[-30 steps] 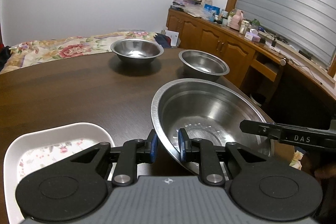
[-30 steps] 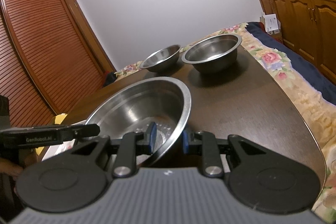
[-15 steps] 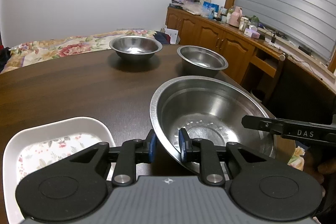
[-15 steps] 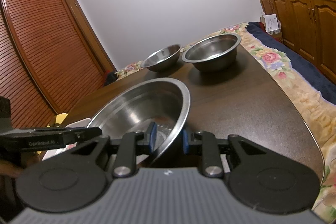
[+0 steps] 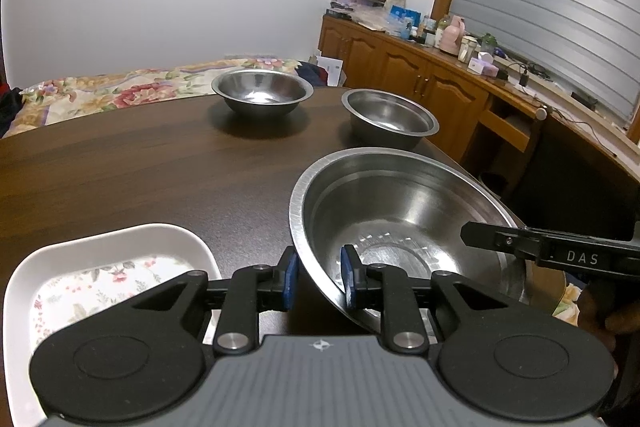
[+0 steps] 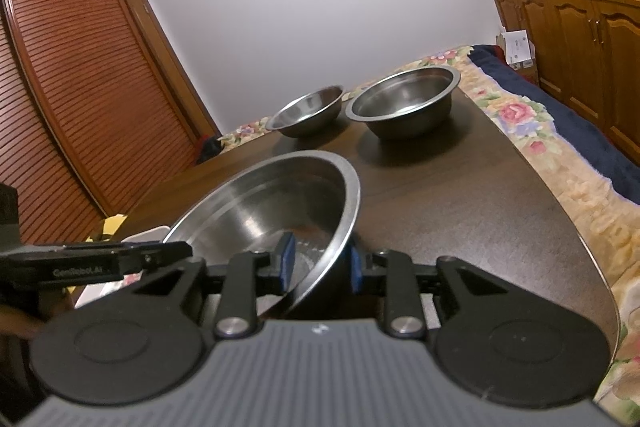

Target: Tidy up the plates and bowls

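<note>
Steel is what you have in both tools: the large bowl (image 5: 400, 211) sits at the near right edge of the dark wooden table (image 5: 140, 167). Your left gripper (image 5: 319, 281) pinches its near wall, one blue pad outside and one inside. Your right gripper (image 6: 320, 265) does the same from the opposite side, with the rim running slantwise between its pads.

Almost nothing has changed over the last second. The bowl's rim sits in nearly the same place in both wrist views, and the two grippers face each other across it as they did before. The flowered white plate (image 5: 100, 239) at your left has crept slightly up the left view. The bowl also looks a touch more tipped from the right wrist, its far rim higher than the side you hold. That reads as a small settling of your hands, not a carry.

For the task, this means the double grip seems secure but the move itself has not begun. Whether the base has left the wood is hidden behind the fingers, so I cannot tell.

The two smaller steel bowls, the far bowl (image 5: 262, 95) and the right-hand bowl (image 5: 390, 117), stand apart from each other and well away from yours. Nothing is nested yet. Being the widest, your bowl probably belongs at the bottom of any stack. Keep both pinches level as you travel, since thin, slick steel can twist out of a rim hold.
</note>
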`<control>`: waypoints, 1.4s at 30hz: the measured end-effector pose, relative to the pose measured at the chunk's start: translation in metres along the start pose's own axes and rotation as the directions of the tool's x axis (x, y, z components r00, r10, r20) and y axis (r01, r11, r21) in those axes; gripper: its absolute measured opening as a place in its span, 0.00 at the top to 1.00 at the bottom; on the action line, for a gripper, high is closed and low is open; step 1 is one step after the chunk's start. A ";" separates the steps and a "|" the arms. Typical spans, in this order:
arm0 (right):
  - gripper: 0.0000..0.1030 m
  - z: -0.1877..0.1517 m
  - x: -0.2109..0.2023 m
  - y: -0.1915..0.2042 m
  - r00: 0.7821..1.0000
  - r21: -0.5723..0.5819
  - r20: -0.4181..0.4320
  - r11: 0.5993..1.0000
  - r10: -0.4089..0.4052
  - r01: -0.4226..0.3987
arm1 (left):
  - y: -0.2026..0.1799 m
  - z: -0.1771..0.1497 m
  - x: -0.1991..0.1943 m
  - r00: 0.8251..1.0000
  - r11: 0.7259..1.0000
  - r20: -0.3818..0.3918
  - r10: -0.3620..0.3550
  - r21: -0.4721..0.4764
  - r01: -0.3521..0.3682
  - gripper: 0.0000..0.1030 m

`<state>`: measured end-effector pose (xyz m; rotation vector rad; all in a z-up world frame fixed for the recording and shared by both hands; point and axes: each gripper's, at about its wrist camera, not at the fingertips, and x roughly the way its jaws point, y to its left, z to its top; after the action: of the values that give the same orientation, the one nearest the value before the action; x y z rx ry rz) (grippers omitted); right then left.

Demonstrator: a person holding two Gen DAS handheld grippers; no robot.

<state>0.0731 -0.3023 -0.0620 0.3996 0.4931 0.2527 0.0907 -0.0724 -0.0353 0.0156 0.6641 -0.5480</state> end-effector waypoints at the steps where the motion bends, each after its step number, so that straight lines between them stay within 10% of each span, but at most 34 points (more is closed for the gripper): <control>1: 0.68 0.001 0.000 0.000 1.000 0.000 0.003 1.000 -0.001 0.001 | 0.000 0.000 0.000 1.000 1.000 0.001 0.002 0.000 -0.002 0.76; 27: 0.61 0.088 0.012 -0.048 0.986 -0.069 0.132 0.991 -0.102 0.112 | -0.006 0.085 0.001 0.991 0.997 0.132 0.037 0.059 -0.045 0.66; 42: 0.60 0.097 0.074 -0.098 0.994 -0.012 0.050 0.995 -0.100 0.101 | -0.022 0.120 0.071 1.000 0.996 0.023 0.005 0.087 -0.007 0.66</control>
<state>0.1985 -0.3953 -0.0563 0.3645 0.4617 0.1486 0.1961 -0.1478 0.0218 0.0930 0.6178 -0.5706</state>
